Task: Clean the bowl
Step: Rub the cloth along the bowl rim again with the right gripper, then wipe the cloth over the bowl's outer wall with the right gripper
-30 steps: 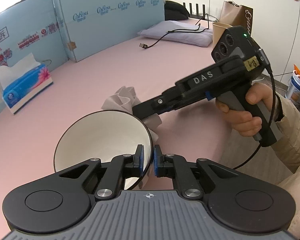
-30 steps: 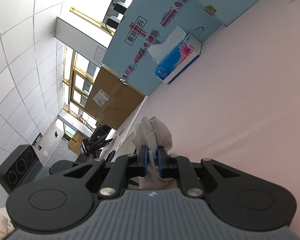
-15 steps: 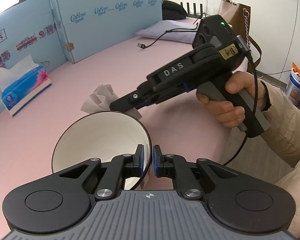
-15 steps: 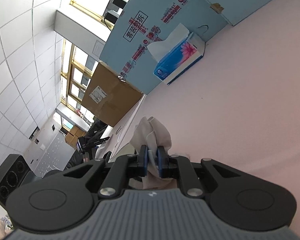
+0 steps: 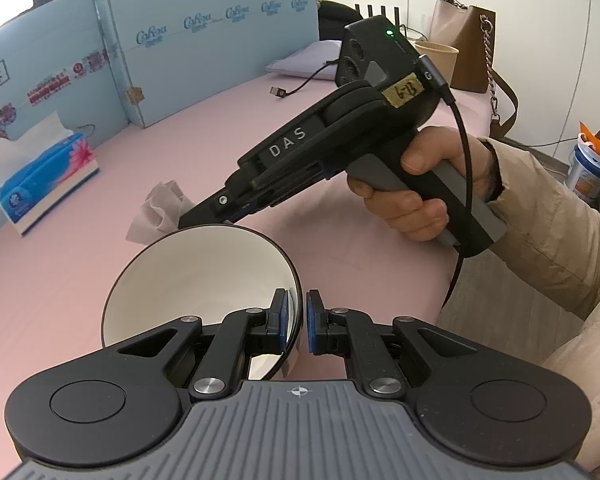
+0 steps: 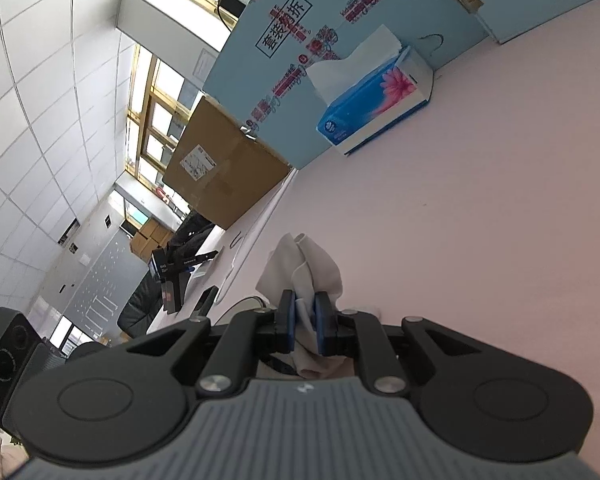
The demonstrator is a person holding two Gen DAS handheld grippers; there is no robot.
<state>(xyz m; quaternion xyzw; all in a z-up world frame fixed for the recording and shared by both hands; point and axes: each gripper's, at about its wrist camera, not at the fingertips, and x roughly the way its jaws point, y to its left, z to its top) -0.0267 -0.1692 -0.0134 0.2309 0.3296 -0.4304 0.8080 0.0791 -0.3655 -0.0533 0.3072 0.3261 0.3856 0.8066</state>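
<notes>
Left tool [image 5: 297, 322]: its blue-padded fingers [image 5: 281, 320] are closed on the rim of the bowl [image 5: 196, 276], one pad inside the wall and one outside. The bowl is white inside with a dark rim and is held tilted, its opening facing up and toward the camera, above the pink surface [image 5: 80, 280].

Right tool [image 6: 304, 328]: closed on a crumpled pale tissue [image 6: 308, 264], which sticks out beyond the pads. In the left wrist view the right tool [image 5: 196, 220] reaches in from the right, held by a hand [image 5: 416, 192] in a beige sleeve [image 5: 548, 216]. Its tip sits just over the far rim of the bowl, with the tissue [image 5: 158, 212] bunched beyond that rim. Whether the tissue touches the bowl cannot be told.

Other items: a blue tissue box [image 5: 46, 180] stands on the surface at the left, near the light blue panels [image 5: 204, 48], well apart from the bowl. A cable end [image 5: 278, 91] lies farther back on the surface.
</notes>
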